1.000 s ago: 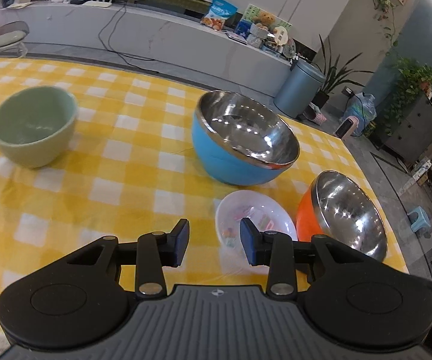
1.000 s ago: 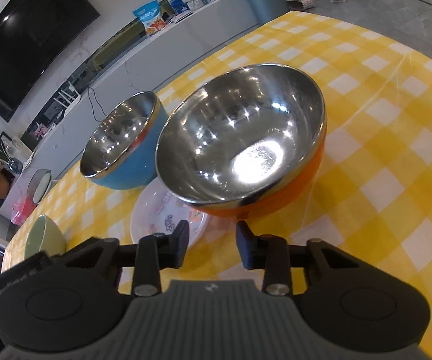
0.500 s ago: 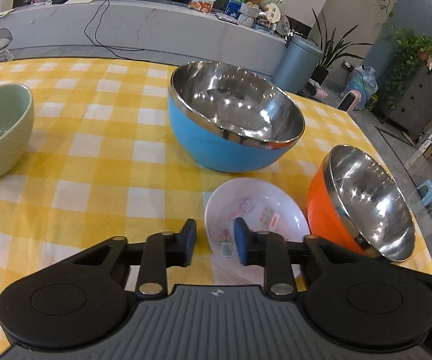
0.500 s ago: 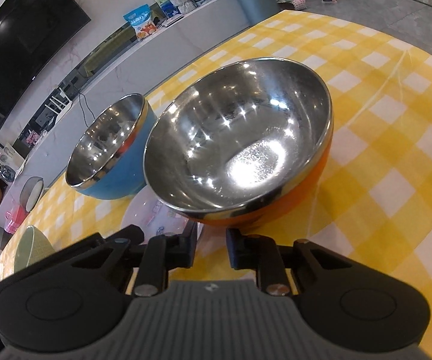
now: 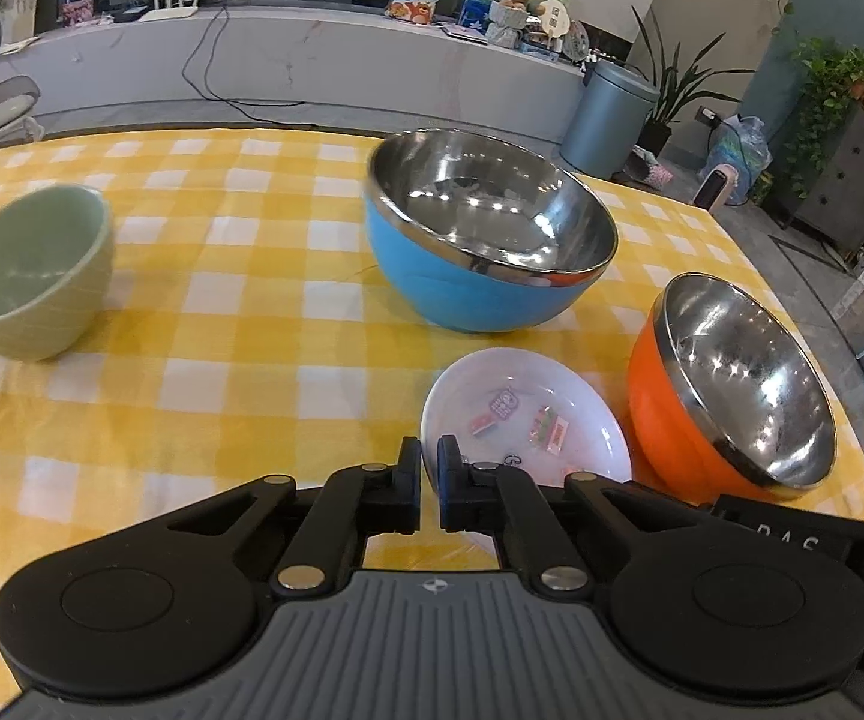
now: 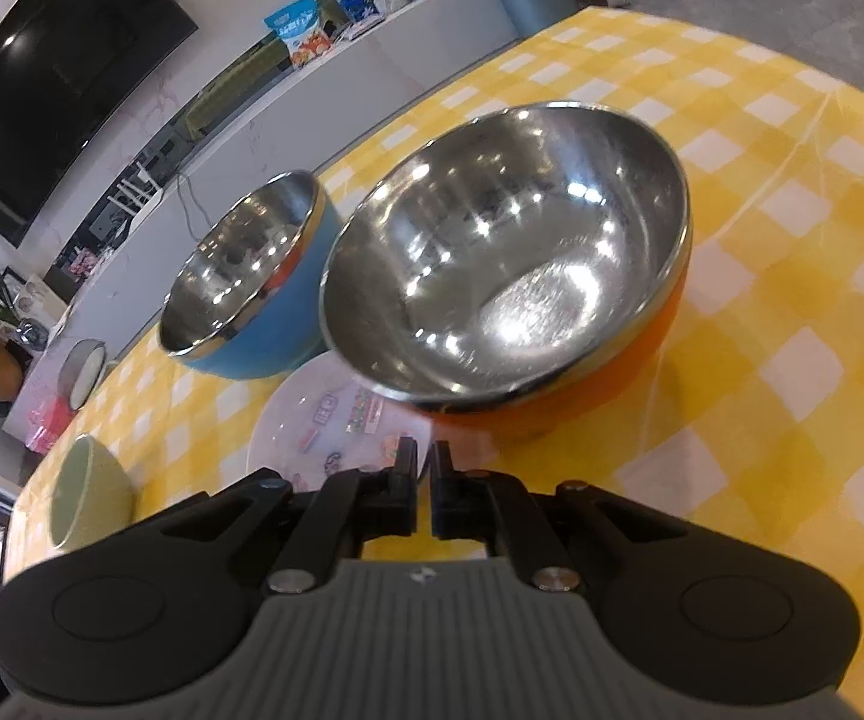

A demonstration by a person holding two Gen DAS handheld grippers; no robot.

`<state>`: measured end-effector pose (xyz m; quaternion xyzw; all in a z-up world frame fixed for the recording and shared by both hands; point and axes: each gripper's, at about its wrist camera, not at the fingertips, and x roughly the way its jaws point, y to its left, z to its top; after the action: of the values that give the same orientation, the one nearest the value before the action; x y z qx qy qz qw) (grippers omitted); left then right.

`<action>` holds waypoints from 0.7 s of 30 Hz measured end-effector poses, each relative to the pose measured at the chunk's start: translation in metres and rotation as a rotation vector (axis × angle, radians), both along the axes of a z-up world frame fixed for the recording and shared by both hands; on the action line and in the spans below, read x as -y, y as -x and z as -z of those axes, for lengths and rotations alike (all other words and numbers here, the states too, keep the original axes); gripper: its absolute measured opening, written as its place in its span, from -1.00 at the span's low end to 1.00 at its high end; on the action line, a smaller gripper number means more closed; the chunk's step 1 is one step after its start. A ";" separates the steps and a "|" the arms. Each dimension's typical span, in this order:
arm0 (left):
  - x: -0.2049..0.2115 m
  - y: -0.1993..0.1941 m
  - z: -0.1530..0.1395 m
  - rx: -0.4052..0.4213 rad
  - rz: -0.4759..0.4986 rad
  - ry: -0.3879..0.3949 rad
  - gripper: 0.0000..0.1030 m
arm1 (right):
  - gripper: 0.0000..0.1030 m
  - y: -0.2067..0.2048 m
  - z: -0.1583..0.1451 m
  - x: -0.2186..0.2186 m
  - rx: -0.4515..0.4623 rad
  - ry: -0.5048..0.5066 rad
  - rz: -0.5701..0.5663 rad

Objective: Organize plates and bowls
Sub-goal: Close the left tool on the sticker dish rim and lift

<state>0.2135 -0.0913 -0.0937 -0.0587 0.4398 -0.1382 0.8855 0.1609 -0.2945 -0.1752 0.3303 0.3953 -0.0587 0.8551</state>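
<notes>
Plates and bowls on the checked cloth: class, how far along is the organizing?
Done: nothing; the green bowl, blue bowl, orange bowl and white plate lie separately, unstacked. In hand: left gripper and right gripper are shut and empty, near the plate. Left: gathering everything.

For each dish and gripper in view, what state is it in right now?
Green bowl: upright, empty, standing apart.
Blue bowl: upright, empty.
Orange bowl: upright, empty, beside the plate.
Plate: flat on the tablecloth, nothing stacked on it.
Left gripper: shut, holding nothing, at the plate's near rim.
Right gripper: shut, holding nothing.
</notes>
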 end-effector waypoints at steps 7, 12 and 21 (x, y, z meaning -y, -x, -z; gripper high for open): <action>-0.027 0.025 -0.019 -0.027 -0.082 -0.024 -0.89 | -1.00 0.010 -0.011 -0.018 0.017 -0.047 -0.105; -0.050 0.049 -0.035 -0.026 -0.129 -0.036 -0.89 | -0.99 0.023 -0.022 -0.036 0.041 -0.052 -0.212; -0.095 0.099 -0.055 -0.039 -0.230 -0.039 -0.87 | -0.99 0.049 -0.035 -0.075 0.085 -0.058 -0.429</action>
<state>0.1148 0.0038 -0.0384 -0.0942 0.4500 -0.0260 0.8877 0.1121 -0.2198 -0.1403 0.2652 0.4216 0.1498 0.8541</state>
